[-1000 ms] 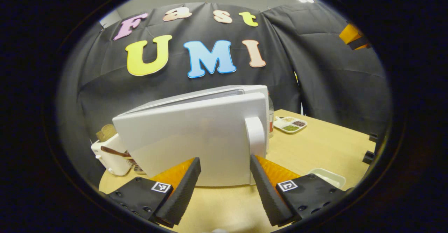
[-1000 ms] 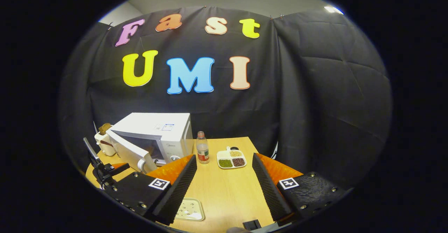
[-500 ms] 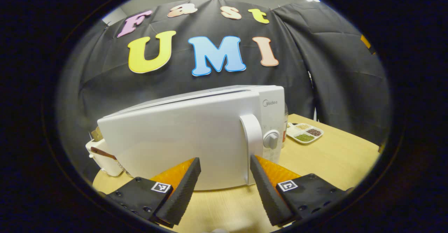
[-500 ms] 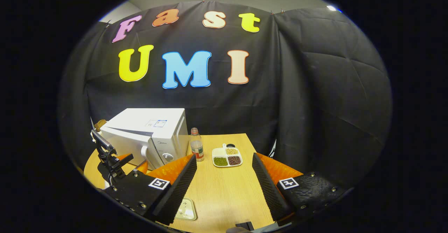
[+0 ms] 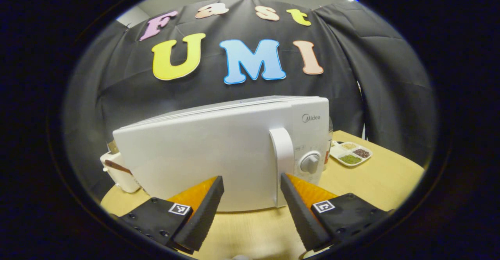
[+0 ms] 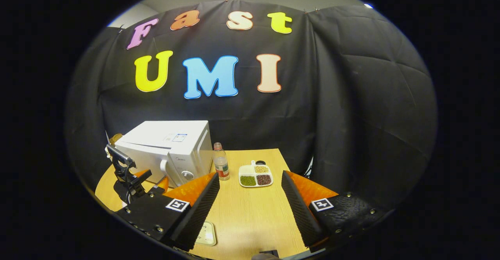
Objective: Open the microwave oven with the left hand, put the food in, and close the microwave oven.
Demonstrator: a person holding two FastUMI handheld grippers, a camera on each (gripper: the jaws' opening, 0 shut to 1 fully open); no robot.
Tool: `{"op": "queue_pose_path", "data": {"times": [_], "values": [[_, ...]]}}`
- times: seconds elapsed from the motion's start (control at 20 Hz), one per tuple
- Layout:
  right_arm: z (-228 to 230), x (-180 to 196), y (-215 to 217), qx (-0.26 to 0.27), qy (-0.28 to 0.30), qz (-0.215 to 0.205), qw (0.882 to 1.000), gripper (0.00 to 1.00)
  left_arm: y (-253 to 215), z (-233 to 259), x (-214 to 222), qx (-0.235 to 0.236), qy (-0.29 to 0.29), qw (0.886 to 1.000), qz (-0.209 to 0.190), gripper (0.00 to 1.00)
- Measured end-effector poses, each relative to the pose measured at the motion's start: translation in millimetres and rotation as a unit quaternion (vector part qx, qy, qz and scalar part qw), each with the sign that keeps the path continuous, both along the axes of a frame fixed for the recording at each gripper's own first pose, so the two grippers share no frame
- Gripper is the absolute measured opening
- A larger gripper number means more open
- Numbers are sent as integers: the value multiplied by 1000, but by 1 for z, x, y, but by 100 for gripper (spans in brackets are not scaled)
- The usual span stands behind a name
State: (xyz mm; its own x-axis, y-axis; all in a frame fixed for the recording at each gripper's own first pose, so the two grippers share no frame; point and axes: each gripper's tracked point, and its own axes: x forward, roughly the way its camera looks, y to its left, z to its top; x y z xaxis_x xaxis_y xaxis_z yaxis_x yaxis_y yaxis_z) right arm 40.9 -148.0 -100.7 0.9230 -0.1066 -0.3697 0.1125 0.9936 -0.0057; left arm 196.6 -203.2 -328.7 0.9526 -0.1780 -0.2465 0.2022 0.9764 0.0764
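toaster (image 5: 117, 170) half behind microwave (image 5: 218, 154)

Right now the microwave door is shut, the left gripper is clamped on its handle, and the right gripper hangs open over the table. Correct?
Not quite. The left gripper is open, not clamped: in the left gripper view its fingers stand apart, short of the handle. The microwave door is shut, and the right gripper hangs open over the table.

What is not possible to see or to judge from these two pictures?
- Inside of the microwave oven: hidden by its white door in the left gripper view, so food inside cannot be confirmed.
- Small tray: partly covered by a finger of the right gripper in the right gripper view.
- Sectioned dish: contents too small to name.
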Motion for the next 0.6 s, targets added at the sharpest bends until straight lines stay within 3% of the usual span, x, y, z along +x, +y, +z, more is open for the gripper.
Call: {"op": "queue_pose_path", "data": {"times": [0.05,0.1,0.15,0.35,0.55,0.6], "values": [[-1,0,0,0,1,3,1000,98,-2,1,5,6,-5,1000,1,95],[-1,-1,-1,-1,0,5,1000,98,2,2,9,21,-8,1000,12,99],[1,-2,0,1,0,9,1000,98,-7,-15,19,16,-5,1000,-2,99],[7,-6,7,1,-8,26,1000,97,-2,2,-6,38,3,999,2,99],[14,-7,24,13,-17,46,999,98,7,33,-44,20,10,1000,-1,94],[18,-6,31,17,-23,53,998,98,16,49,-56,17,7,1000,2,100]]}}
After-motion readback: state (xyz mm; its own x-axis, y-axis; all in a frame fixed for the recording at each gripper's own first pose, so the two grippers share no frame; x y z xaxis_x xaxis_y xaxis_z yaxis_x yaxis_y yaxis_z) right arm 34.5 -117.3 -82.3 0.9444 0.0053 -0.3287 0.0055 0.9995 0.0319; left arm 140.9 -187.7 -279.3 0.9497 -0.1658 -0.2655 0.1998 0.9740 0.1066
